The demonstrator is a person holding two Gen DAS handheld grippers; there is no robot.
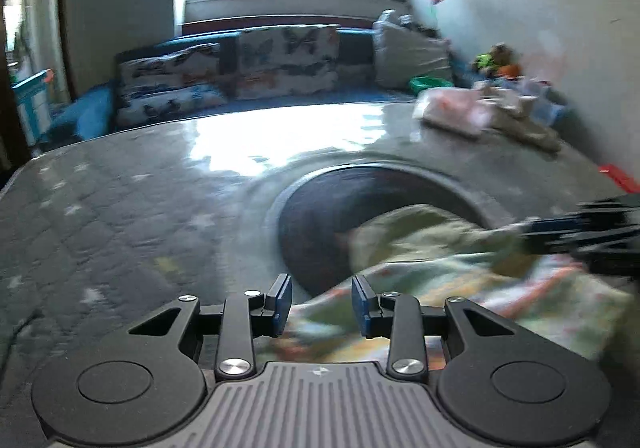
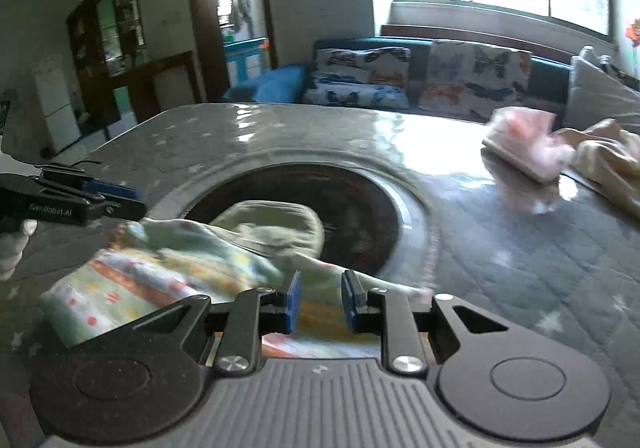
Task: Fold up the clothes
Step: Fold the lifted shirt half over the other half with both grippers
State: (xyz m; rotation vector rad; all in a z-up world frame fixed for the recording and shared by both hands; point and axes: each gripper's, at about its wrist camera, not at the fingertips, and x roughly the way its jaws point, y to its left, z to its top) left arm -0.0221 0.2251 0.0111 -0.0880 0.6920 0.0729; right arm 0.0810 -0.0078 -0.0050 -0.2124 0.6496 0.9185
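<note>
A pale green garment with orange and yellow print (image 1: 460, 276) lies bunched on the grey table, partly over a dark round recess (image 1: 320, 216). It also shows in the right wrist view (image 2: 168, 276). My left gripper (image 1: 321, 302) is open, its jaws apart over the garment's left edge, holding nothing. My right gripper (image 2: 319, 302) is open over the garment's near edge, holding nothing. The right gripper enters the left wrist view from the right (image 1: 580, 236). The left gripper enters the right wrist view from the left (image 2: 92, 200).
A folded pink garment (image 2: 524, 152) and a beige cloth (image 2: 608, 156) lie at the table's far right. The grey quilted table cover (image 1: 100, 216) has a glossy film. A sofa with butterfly cushions (image 1: 280, 60) stands behind the table. A red object (image 1: 618, 176) sits at the right edge.
</note>
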